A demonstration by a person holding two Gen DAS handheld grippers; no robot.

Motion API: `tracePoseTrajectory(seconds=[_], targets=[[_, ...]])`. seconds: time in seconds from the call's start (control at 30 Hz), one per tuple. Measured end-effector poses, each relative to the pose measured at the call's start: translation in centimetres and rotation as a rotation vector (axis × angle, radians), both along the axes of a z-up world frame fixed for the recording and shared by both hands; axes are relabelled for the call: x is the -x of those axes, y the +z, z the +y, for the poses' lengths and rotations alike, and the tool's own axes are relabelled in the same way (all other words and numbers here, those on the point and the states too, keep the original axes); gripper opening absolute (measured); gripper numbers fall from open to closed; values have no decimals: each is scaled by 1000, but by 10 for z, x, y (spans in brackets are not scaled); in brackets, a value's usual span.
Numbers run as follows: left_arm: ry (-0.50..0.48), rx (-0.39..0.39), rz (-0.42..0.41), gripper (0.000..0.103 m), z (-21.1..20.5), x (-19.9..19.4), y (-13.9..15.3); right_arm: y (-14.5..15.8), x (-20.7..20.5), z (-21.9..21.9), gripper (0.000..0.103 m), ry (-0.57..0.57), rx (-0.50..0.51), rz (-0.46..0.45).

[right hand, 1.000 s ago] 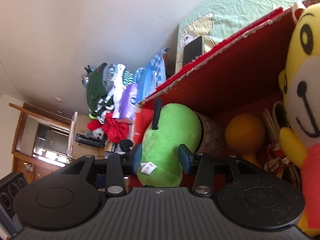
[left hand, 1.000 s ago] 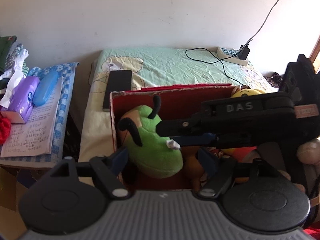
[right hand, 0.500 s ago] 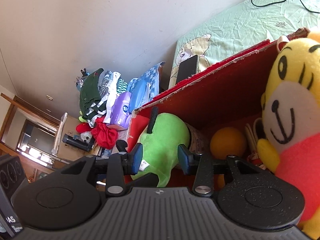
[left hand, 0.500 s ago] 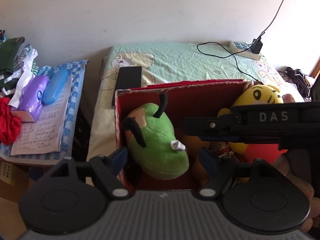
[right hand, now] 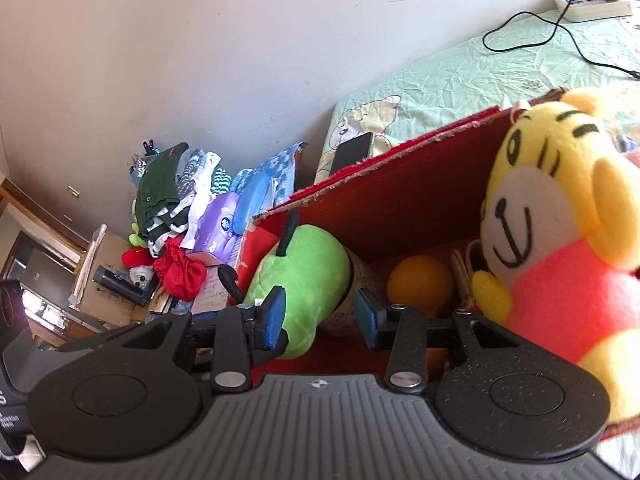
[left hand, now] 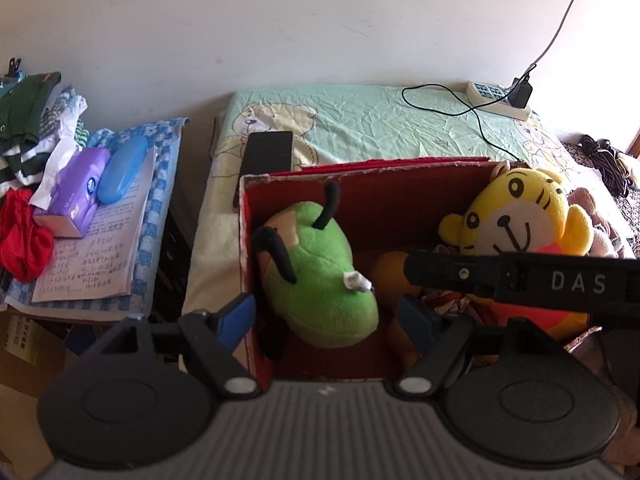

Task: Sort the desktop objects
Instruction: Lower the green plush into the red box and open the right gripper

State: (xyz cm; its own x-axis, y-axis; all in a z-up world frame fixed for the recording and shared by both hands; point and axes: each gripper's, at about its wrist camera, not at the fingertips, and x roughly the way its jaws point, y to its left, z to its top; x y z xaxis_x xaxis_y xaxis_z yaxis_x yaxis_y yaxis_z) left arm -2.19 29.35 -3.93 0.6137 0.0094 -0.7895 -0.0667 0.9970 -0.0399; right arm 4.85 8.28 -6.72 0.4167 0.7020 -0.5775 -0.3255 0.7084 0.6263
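A red box [left hand: 360, 170] on the bed holds a green plush toy [left hand: 320, 280] with black antennae at its left. A yellow tiger plush [left hand: 516, 216] sits at its right, with an orange ball [left hand: 390, 272] between them. My left gripper [left hand: 326, 316] hovers open over the box's near edge, fingers astride the green plush without touching it. In the right wrist view my right gripper [right hand: 320, 318] is open and holds nothing, just short of the green plush [right hand: 308, 268], the ball [right hand: 420, 280] and the tiger [right hand: 552, 216]. Its black body [left hand: 520, 280] crosses the left wrist view.
A black phone [left hand: 268, 152] lies on the green sheet behind the box, and a power strip [left hand: 498, 100] with cables at the far right. On a side table to the left are a purple tissue pack [left hand: 78, 188], a blue case [left hand: 118, 168], papers [left hand: 92, 256] and clothes.
Both grippers have drawn back and up from the box. The right gripper, earlier astride the green plush, has slid off to the right. The plush stays in the box.
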Motion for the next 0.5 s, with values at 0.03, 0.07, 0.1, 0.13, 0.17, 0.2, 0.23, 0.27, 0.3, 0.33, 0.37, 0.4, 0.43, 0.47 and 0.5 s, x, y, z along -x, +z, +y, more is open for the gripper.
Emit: tracePoseTrajectory(seconds=[0.03,0.07,0.1,0.13,0.17,0.2,0.23,0.27,0.3,0.33,0.37,0.4,0.43,0.47,0.5], targets=[[2,-1,0,81,-1,1,0,-1,2,0,43,-3,3,-1],[4,-1,0,82,-1,1,0,-1,4,0,43,-6,6,-3],[5,-1,0,82,-1,2,0,-1,6,0,43,-9,9,-6],[4,1,1,83,-1,3,0,-1,8,-1,43,-12,13,-10],[3,0,2,84,-2,4,0,-1,11,-2,43,-20,15,-15],[4,-4,2,85,-2,5,-1,-1,13,-2,43,-26,20,-19],[5,-7,2,86,-3,6,-1,-2,14,-3,43,-32,25,-22],[7,-12,1,87,-4,7,-2,-1,15,-3,43,-39,29,-24],[9,-17,0,87,-4,7,-3,-2,16,-3,43,-45,31,-23],[12,-18,2,87,-5,8,-3,-3,17,-4,43,-51,29,-22],[14,-19,1,87,-5,9,-4,-3,18,-5,43,-55,24,-21],[15,-19,0,87,-5,10,-4,-3,19,-6,43,-59,20,-21],[17,-20,0,87,-5,10,-4,-4,20,-8,43,-63,18,-22],[20,-23,2,87,-5,11,-5,-4,22,-8,43,-68,20,-24],[23,-24,5,87,-5,11,-5,-3,23,-8,43,-72,23,-29]])
